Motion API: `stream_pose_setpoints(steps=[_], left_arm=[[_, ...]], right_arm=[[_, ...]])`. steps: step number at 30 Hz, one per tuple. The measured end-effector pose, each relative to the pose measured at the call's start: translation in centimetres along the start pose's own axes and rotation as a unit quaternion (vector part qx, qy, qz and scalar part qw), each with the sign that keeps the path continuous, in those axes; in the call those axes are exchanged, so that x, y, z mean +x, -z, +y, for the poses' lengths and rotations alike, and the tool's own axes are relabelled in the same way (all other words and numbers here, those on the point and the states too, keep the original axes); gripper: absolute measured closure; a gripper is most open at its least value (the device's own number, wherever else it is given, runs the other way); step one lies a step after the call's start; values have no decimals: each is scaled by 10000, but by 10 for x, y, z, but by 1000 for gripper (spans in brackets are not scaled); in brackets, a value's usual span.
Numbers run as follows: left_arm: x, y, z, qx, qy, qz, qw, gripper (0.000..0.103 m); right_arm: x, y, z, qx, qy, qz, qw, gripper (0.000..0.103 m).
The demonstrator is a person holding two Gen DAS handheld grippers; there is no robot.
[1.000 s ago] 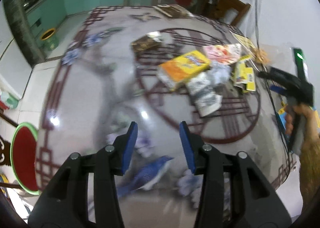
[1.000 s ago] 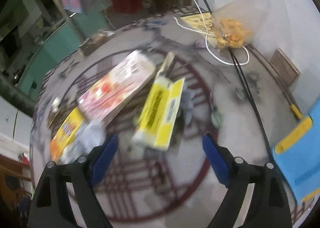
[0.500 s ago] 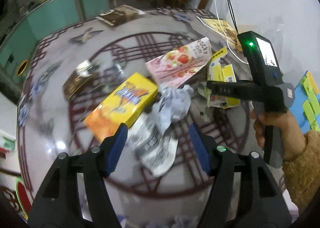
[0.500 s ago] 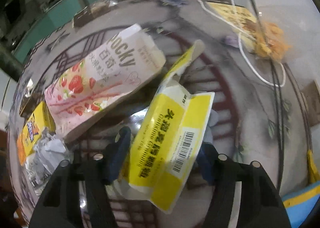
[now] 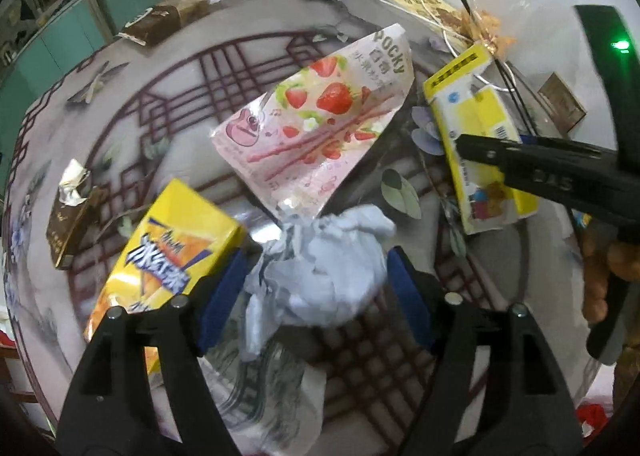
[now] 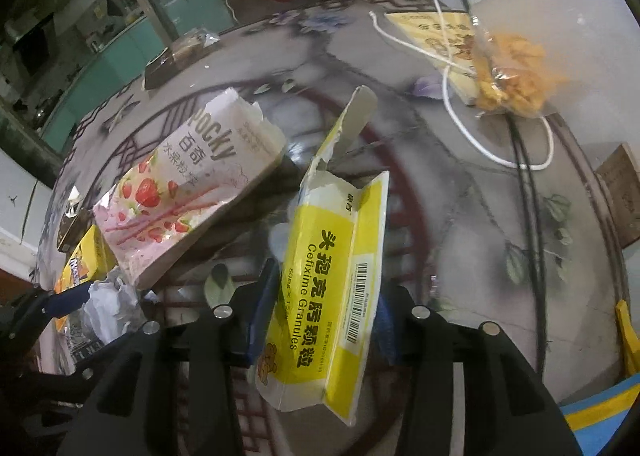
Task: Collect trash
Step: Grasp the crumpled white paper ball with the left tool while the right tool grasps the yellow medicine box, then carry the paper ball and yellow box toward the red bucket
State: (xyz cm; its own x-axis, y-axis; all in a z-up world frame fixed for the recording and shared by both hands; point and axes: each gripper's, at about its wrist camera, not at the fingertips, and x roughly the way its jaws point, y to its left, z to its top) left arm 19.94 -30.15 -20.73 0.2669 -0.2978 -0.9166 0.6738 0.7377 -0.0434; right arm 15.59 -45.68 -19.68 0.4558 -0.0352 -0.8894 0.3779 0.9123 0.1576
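A crumpled white paper ball (image 5: 324,268) lies on the patterned round table (image 5: 120,128). It sits between the blue pads of my left gripper (image 5: 316,296), whose jaws are opening and do not squeeze it. A yellow-orange box (image 5: 172,256) lies at its left and a pink Pocky box (image 5: 320,128) beyond it. In the right wrist view my right gripper (image 6: 324,312) is closing on a torn yellow medicine box (image 6: 332,276), with a pad against each long side. That same yellow medicine box (image 5: 480,160) shows in the left wrist view under the right gripper's fingers (image 5: 540,172).
A printed wrapper (image 5: 272,396) lies under the paper ball. A small brown box (image 5: 68,228) sits at the left and a brown packet (image 5: 160,22) at the far edge. A bag of orange snacks (image 6: 512,68), a white cord (image 6: 460,124) and black cables (image 6: 528,196) lie at the right.
My left gripper has swept across the table and come down around the paper ball, its jaws wider. My right gripper has sunk over the yellow medicine box and its jaws have narrowed onto it.
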Motion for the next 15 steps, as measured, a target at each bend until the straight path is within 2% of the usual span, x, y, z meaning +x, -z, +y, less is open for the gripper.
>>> stream_pose_setpoints(steps=[1,4,8,15], left_arm=[[3,0,-1,12,-31,14,10000,41],[0,1,-3,-12,-49,-66,10000,49],[-22,4,-1,-50,-34,-316,9995,51],[-87,23,18,-482,-36,-813,9955,51]], right_arm=[[-2,0,-1,1,14,-23,10000,60],[-8,-2,-1,32,8,-92,10000,60],[-24,-1,4,18,2,-227,9997,60],[-71,8,27,-139,-121,-564,9982,60]])
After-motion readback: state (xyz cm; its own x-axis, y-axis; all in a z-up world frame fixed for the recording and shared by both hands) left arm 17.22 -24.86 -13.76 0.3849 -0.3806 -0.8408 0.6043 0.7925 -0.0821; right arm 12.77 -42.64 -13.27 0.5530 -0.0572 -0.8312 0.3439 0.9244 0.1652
